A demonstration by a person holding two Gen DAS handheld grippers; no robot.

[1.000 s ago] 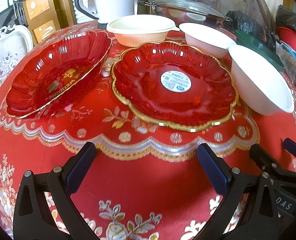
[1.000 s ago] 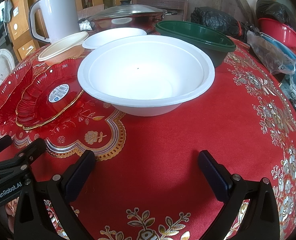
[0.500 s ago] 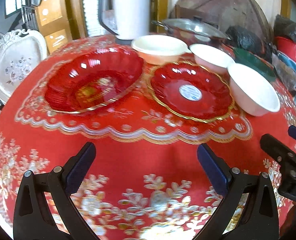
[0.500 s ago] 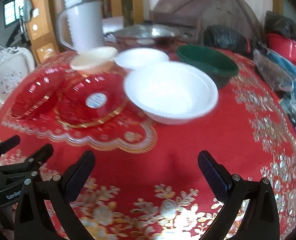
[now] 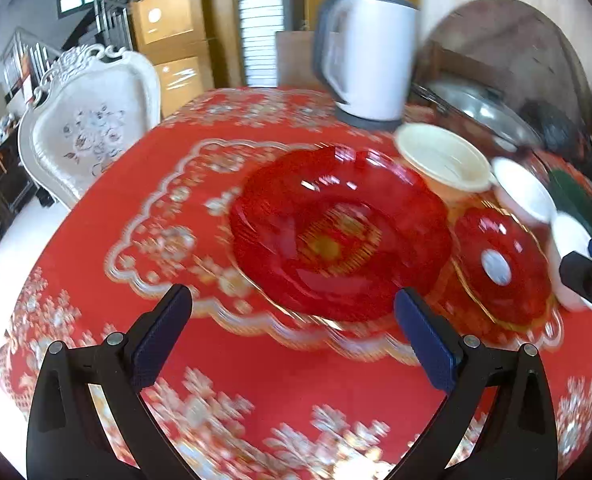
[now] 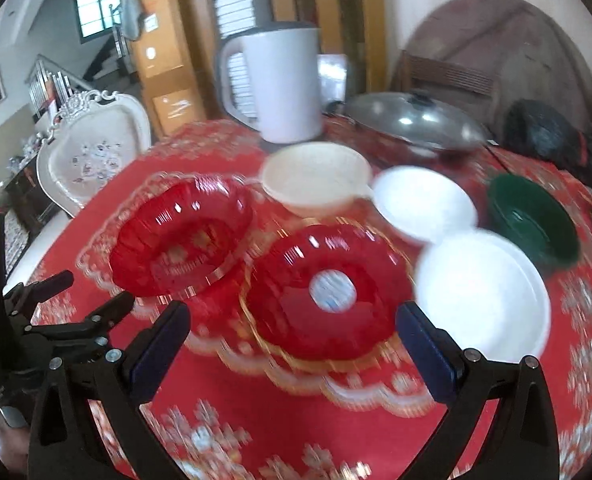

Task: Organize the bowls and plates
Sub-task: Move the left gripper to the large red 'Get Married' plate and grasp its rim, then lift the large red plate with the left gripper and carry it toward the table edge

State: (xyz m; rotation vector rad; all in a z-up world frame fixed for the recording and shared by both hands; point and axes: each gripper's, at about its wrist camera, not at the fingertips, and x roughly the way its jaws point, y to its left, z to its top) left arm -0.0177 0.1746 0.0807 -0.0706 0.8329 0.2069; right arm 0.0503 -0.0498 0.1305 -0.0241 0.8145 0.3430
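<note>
Red cloth with gold and white flowers is covering the round table [image 5: 256, 368], and both views are smearing with blur. Two red glass dishes are sitting side by side near the table's middle: the deep red dish [image 5: 335, 236] is lying ahead of the left gripper [image 5: 294, 332], and the flat red plate [image 6: 323, 292] with a white sticker and gold rim is lying ahead of the right gripper [image 6: 294, 348]. Both grippers are hovering over the cloth with their jaws spread wide and nothing between them. To the plate's right a large white bowl [image 6: 483, 300] is resting just beside it, almost touching. Behind the dishes a cream bowl [image 6: 315, 178] and a smaller white bowl [image 6: 423, 204] are standing close together, with a green bowl [image 6: 535, 220] further right. Beyond them a white kettle [image 6: 280, 84] and a lidded metal pan [image 6: 411, 120] are occupying the far edge. An ornate white chair [image 5: 88, 136] is standing at the table's left side.
</note>
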